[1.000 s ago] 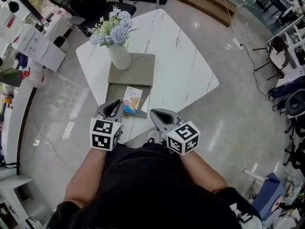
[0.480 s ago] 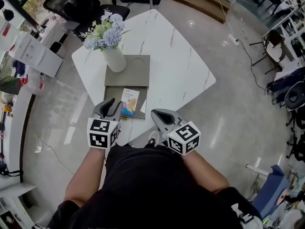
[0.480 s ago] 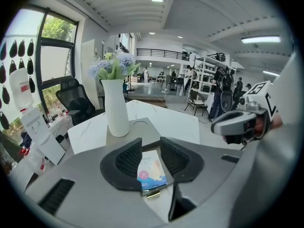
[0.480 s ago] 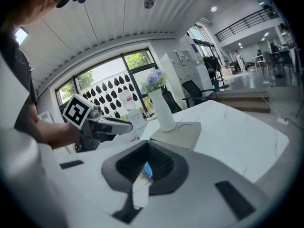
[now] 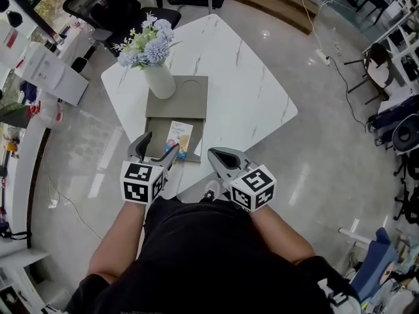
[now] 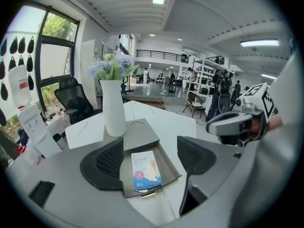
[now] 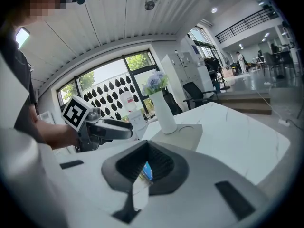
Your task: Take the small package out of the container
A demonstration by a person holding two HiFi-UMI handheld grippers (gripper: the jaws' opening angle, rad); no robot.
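Note:
The small package (image 5: 179, 139), blue and white, lies flat in the tray of the grey container (image 5: 154, 142) at the near edge of the white table. In the left gripper view the package (image 6: 145, 170) shows between the jaws but ahead of them, in the container (image 6: 170, 164). My left gripper (image 5: 160, 146) hovers at the tray's near left corner; its jaws have just been opening and stand open, touching nothing. My right gripper (image 5: 215, 156) stays shut and empty, right of the container. In its own view the right gripper (image 7: 147, 167) hides most of the package.
A white vase (image 5: 162, 80) of pale flowers stands on the container's far grey panel (image 5: 190, 97). The marble table (image 5: 242, 90) stretches beyond and to the right. Office chairs (image 5: 98, 8) stand behind it. In the left gripper view the right gripper (image 6: 237, 125) shows at the right.
The left gripper's jaws have spread from nearly shut to wide open. Both hands have kept their places, and the package lies where it was.

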